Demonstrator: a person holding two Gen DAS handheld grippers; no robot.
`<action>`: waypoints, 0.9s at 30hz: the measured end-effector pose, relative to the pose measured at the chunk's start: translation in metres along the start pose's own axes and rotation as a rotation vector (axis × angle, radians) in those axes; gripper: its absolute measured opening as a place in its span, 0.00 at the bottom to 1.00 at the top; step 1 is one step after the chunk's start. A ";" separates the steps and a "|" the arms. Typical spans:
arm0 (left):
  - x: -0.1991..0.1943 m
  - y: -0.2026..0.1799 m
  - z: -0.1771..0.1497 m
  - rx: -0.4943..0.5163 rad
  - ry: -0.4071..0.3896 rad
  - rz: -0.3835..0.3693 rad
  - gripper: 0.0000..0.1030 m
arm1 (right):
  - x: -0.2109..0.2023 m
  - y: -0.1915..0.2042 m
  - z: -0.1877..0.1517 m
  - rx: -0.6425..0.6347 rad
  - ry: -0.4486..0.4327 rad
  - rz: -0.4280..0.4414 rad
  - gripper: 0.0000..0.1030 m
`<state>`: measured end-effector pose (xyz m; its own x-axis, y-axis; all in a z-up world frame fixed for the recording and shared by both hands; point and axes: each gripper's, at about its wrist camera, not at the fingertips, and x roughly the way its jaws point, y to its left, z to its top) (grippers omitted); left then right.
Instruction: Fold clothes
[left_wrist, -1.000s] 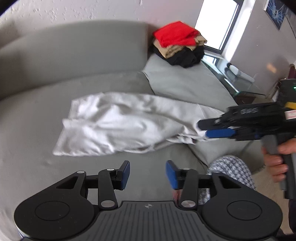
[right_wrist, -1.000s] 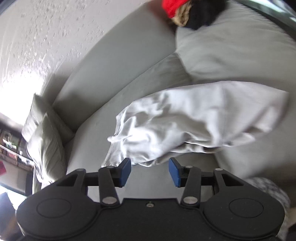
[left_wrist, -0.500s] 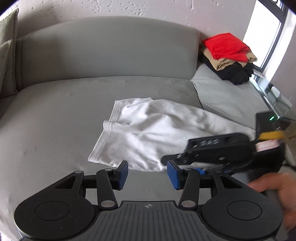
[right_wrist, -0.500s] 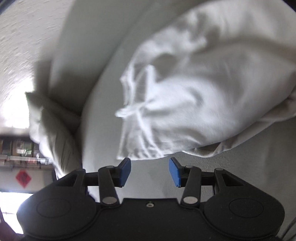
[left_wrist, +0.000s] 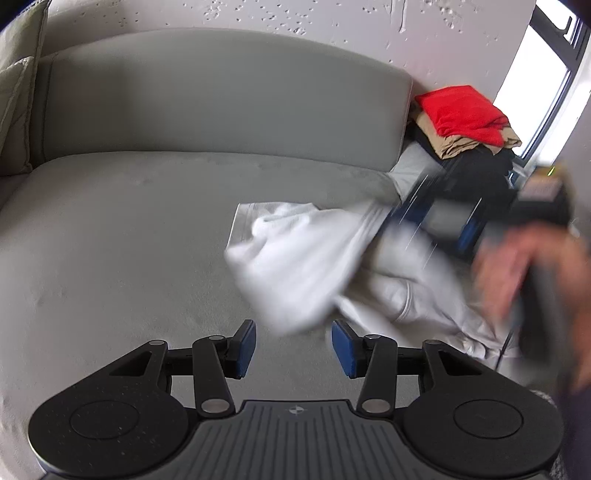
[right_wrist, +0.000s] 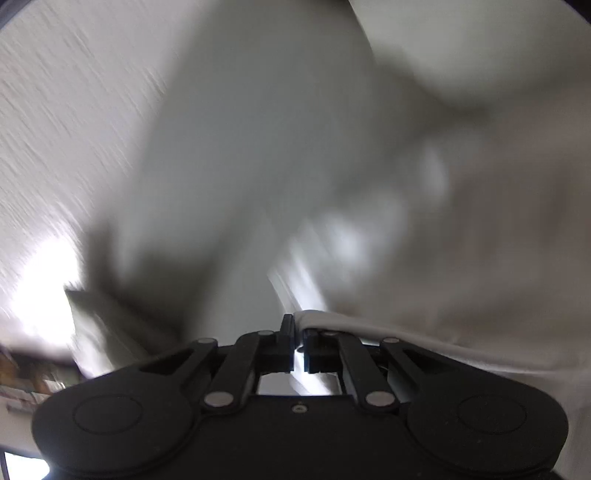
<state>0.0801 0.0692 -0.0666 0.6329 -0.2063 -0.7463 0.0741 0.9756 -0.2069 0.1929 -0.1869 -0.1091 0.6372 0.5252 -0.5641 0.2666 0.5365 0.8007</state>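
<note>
- White garment (left_wrist: 295, 266) lies crumpled on the grey sofa seat (left_wrist: 122, 236), in front of the left gripper (left_wrist: 293, 343) and a little to the right of its line; its near, blurred flap hangs just beyond the two blue fingers (left_wrist: 246, 345).
- Long axis of the cloth runs from the middle of the seat toward the right side of the left wrist view, where the person's hand (left_wrist: 524, 266) carries the right gripper (left_wrist: 399, 218).
- Right gripper (right_wrist: 294, 345) has its fingers pressed together on a white hem (right_wrist: 332, 321); in the right wrist view the edge goes from the fingers away to the right. The rest of this view is too blurred to read.
- Left fingers stand at a middle width with nothing between them; the cloth is near but apart from them.
- In my judgement the right hand is the nearer one, because it is already gripping the far right end of the garment. The left hand is free for the opposite end, which lies forward and slightly right of its fingers.
- The coming move probably needs the left fingers to reach a corner on the left end, so that the cloth can be stretched along its long axis.
- A pile of folded clothes (left_wrist: 465, 122), red on top, sits well apart at the far right corner of the sofa.
</note>
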 end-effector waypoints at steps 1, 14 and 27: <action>0.001 0.000 0.001 -0.003 -0.004 -0.014 0.43 | -0.017 0.008 0.019 -0.004 -0.101 0.019 0.04; 0.015 -0.038 0.001 0.029 0.082 -0.132 0.38 | -0.165 -0.016 0.011 -0.173 -0.112 -0.063 0.50; 0.089 -0.017 -0.028 -0.486 0.300 -0.377 0.37 | -0.239 -0.090 -0.015 -0.043 -0.124 0.046 0.55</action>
<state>0.1136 0.0320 -0.1477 0.3855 -0.6060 -0.6958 -0.1509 0.7025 -0.6955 0.0059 -0.3511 -0.0487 0.7332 0.4655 -0.4956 0.2057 0.5429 0.8142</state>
